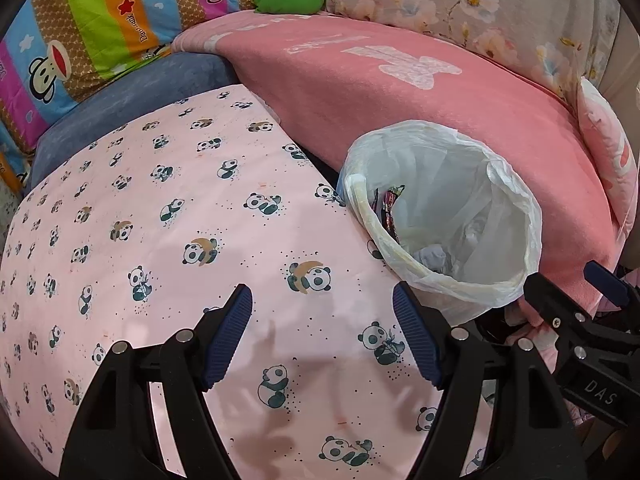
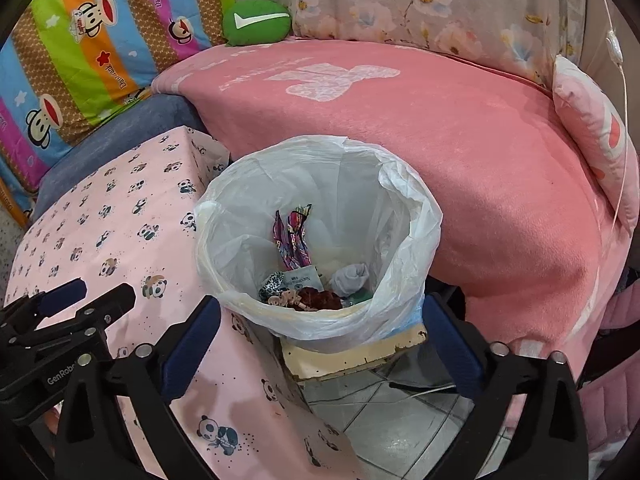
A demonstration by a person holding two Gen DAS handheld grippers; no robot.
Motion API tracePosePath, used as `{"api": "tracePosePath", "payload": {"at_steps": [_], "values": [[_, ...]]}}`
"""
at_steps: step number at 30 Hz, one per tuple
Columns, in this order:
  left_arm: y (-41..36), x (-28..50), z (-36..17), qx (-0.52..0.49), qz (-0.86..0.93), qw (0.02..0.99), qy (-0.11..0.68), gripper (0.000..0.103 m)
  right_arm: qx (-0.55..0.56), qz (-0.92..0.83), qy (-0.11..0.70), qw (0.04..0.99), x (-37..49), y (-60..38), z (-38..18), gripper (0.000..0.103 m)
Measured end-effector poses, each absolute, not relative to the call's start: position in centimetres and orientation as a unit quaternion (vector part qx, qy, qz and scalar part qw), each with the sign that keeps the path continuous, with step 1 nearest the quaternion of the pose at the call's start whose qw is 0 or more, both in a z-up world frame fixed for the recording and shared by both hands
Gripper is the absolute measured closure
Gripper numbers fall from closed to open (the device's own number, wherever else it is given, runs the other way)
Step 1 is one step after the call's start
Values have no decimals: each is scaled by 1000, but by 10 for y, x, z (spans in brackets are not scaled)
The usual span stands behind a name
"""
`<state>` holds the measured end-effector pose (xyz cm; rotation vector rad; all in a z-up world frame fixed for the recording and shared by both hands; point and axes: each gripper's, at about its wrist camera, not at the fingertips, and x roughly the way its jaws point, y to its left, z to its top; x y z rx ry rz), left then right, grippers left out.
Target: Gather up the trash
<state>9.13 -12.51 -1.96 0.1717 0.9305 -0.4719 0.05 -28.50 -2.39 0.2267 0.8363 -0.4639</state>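
Observation:
A small bin lined with a white plastic bag stands between the panda-print surface and the pink sofa; it also shows in the left wrist view. Inside lie several pieces of trash: a purple wrapper, a crumpled grey tissue and small packets. My right gripper is open and empty just in front of the bin's near rim. My left gripper is open and empty above the panda cloth, left of the bin. Each gripper shows in the other's view, the right and the left.
The bin stands on a worn cream board above a tiled floor. A pink blanket covers the sofa behind it, with a green cushion, a striped cartoon cushion and a floral cover at the back. A white cable hangs at right.

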Motion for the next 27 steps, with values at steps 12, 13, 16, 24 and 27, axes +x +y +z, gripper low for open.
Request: {"api": "tracePosePath", "payload": {"at_steps": [12, 13, 16, 24, 27], "values": [[-129, 85, -19, 90, -215, 867, 440, 26, 87, -226, 401, 884, -4, -284, -21, 7], [-129, 85, -19, 90, -215, 867, 440, 26, 88, -226, 401, 883, -5, -284, -21, 7], [-128, 84, -20, 89, -212, 867, 443, 26, 89, -227, 401, 883, -5, -284, -21, 7], [-129, 85, -23, 86, -210, 864, 449, 26, 102, -226, 415, 875, -4, -288, -26, 7], [-129, 86, -23, 88, -209, 864, 449, 26, 100, -229, 414, 875, -5, -288, -26, 7]]}}
